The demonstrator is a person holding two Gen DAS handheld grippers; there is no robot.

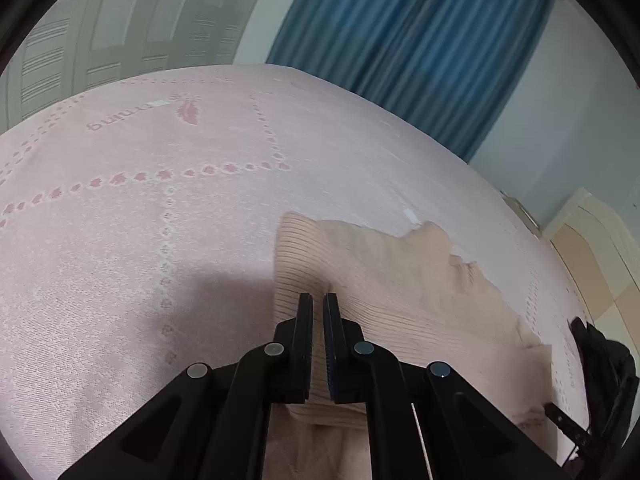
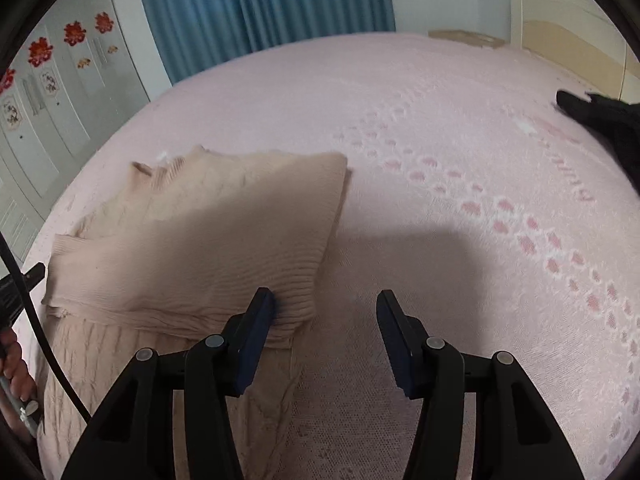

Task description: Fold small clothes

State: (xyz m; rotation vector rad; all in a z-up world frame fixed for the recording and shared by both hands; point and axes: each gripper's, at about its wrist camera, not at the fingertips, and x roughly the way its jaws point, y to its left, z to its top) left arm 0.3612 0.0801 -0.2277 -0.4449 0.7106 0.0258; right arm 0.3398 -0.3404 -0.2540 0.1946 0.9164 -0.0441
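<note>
The bed (image 2: pixel 400 92), under a pink spread, gives wide open room ahead and to the right; its far edge meets curtain (image 2: pixel 260 4) and wardrobe (image 2: pixel 60 100). The beige sweater (image 2: pixel 192 240) lies part-folded at the near side. The left gripper (image 1: pixel 319 300) has its fingers nearly closed, pinching a ribbed edge. The right gripper (image 2: pixel 326 300) stands wide open and holds nothing, its left finger touching the folded hem. Risk: one-sided pulling would likely skew or undo the fold. A dark item (image 2: pixel 604 120) lies well apart at right.
</note>
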